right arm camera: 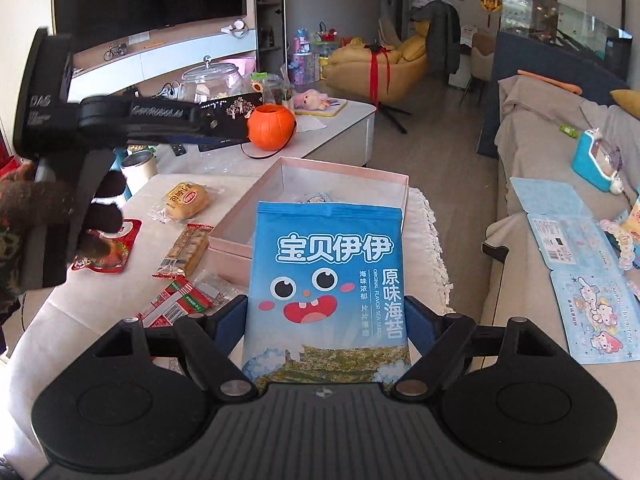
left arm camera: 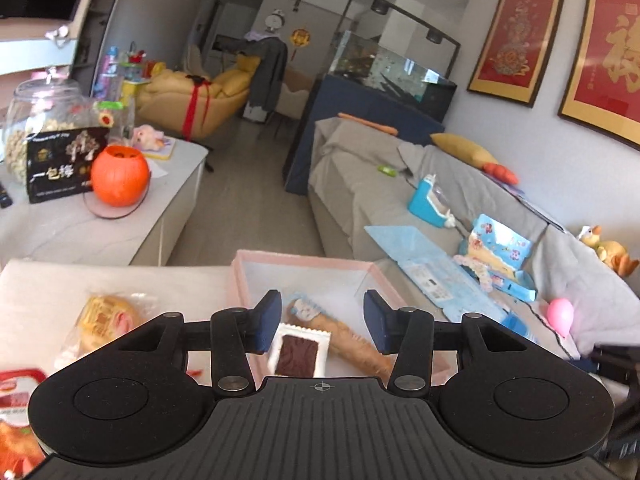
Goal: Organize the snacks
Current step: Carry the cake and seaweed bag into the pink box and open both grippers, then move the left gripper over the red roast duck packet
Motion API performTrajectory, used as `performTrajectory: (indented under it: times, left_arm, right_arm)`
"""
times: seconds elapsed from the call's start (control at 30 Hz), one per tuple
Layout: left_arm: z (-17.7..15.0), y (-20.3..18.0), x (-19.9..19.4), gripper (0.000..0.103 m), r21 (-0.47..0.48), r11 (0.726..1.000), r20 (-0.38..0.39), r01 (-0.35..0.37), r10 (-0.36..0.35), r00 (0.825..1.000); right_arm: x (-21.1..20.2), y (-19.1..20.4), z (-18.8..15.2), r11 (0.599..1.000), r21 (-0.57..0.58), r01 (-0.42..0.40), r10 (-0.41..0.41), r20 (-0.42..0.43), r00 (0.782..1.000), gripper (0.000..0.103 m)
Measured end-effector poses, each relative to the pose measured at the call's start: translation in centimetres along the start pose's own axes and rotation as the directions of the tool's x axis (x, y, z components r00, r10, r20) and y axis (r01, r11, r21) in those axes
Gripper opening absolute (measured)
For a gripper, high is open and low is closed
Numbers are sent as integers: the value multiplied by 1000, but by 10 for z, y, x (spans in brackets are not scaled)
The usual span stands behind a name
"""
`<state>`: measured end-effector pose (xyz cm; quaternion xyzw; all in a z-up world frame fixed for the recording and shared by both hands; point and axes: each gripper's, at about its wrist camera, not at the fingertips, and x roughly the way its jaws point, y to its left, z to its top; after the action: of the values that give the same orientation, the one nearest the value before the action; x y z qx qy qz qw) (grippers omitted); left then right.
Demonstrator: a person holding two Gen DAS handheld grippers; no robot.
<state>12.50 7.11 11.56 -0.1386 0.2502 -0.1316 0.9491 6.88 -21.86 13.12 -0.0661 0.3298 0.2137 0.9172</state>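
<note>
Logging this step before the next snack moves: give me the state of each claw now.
Left claw: open, empty, above the pink box.
Right claw: closed on the blue seaweed bag, held upright.

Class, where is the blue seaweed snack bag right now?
Right wrist view: the blue seaweed bag is gripped by the right hand-held gripper, just before the pink box.

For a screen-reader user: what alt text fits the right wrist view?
The right tool grips a blue seaweed snack bag upright before an open pink box. Loose snack packets lie left of the box, where the left tool hovers.
</note>
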Motion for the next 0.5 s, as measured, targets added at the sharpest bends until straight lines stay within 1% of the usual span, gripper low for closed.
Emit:
performTrajectory:
  times: [0.1, 0.17, 0.2, 0.23, 0.27, 0.33, 0.37, 0.4, 0.43, 0.47, 0.5]
  left_arm:
    - [-11, 17, -22, 50, 0, 996, 9, -91, 91, 996]
    - [-11, 30, -32, 50, -25, 990, 6, -138, 138, 990]
    - [-11, 38, -38, 50, -41, 984, 5, -171, 172, 985]
    - [-11, 46, -45, 50, -54, 976, 7, -212, 213, 977]
    - [-9, 56, -56, 50, -65, 965, 12, -255, 256, 967]
    - [-7, 80, -72, 50, -100, 935, 10, -341, 344, 939]
    - [-8, 92, -78, 50, -121, 922, -1, -367, 370, 929]
    - [-10, 104, -83, 50, -145, 912, -15, -385, 387, 922]
    - [-14, 116, -88, 50, -170, 900, -31, -401, 402, 915]
    - [-16, 127, -90, 50, -191, 889, -50, -416, 414, 909]
    - [-19, 136, -91, 50, -198, 884, -66, -424, 419, 905]
  right_arm:
    - [2, 1, 30, 1000, 8, 7, -7, 58, 998, 81]
    - [11, 6, 67, 1000, 7, 27, -28, 102, 994, 82]
    - [17, 10, 86, 999, -3, 42, -41, 127, 991, 87]
    - [26, 16, 102, 997, -27, 70, -65, 149, 987, 88]
    - [38, 23, 116, 992, -62, 111, -101, 151, 983, 89]
    - [64, 35, 135, 974, -149, 170, -151, 128, 980, 89]
    - [76, 39, 137, 968, -169, 187, -169, 116, 979, 89]
    - [85, 39, 138, 968, -167, 190, -174, 103, 979, 89]
    - [92, 37, 136, 975, -145, 168, -157, 84, 984, 89]
    - [96, 34, 132, 985, -110, 131, -125, 66, 990, 89]
    - [98, 28, 126, 996, -51, 76, -73, 48, 996, 89]
